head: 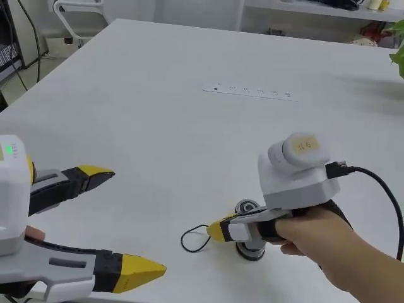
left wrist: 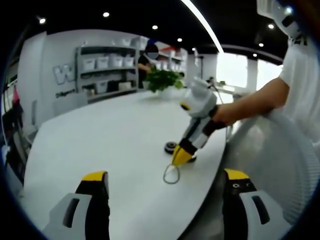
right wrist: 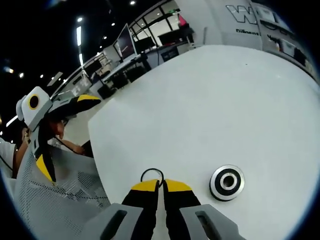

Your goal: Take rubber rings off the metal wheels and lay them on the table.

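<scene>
My right gripper (head: 218, 230) is shut on the edge of a thin black rubber ring (head: 182, 240), which lies as a loop on the white table (head: 189, 126). In the right gripper view the ring (right wrist: 151, 169) curls just past the closed yellow tips (right wrist: 161, 185). A metal wheel (right wrist: 227, 182) with a dark rim lies flat just to the right of them. In the head view a wheel (head: 247, 206) sits right behind the gripper. My left gripper (head: 120, 221) is open at the lower left, empty, well apart from the ring (left wrist: 171, 183).
A white power strip (head: 249, 91) lies flat further back on the table. A plant (head: 398, 44) is at the far right edge and a chair (head: 76, 9) beyond the far left corner. The table's near edge runs close below the grippers.
</scene>
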`<state>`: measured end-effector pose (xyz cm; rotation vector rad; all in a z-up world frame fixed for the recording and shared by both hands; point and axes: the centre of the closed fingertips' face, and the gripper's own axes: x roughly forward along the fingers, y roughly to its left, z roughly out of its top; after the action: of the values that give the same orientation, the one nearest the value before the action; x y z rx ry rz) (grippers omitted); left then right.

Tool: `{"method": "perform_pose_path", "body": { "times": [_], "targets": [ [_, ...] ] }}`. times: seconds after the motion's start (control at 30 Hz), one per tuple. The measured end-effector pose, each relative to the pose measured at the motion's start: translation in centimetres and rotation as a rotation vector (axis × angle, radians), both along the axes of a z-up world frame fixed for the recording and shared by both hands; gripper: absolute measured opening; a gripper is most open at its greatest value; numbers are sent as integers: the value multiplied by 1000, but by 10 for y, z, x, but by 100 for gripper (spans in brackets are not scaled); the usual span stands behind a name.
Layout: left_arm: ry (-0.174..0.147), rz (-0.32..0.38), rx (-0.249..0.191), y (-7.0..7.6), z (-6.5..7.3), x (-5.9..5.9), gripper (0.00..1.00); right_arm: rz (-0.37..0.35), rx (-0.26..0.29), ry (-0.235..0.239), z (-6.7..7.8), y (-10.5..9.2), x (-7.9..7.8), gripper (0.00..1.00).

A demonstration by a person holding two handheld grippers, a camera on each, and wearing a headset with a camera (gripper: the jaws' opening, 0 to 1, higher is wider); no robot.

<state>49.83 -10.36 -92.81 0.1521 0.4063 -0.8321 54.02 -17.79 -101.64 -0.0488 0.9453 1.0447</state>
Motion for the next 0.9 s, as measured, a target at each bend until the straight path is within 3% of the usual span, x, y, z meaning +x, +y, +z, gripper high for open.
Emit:
{"method": "perform_pose_path", "body": {
  "times": [0.2,0.47,0.63,0.77,0.9],
  "targets": [
    [-1,1,-2,0,0,0,95,16,-6,2,-2,2,-3,5],
    [-1,3,5,0,0,0,95,-10,1,-17,5,-4,5,9],
    [-3,5,4,0,1,0,95,-40,61,-35,23,-8,12,10],
    [-2,1,9,0,0,0,94,-45,79,-50,34,-13,14,12],
    [0,-5,8,0,-1,-1,94,-18,101,-103,49,-16,14,15]
  ]
}}
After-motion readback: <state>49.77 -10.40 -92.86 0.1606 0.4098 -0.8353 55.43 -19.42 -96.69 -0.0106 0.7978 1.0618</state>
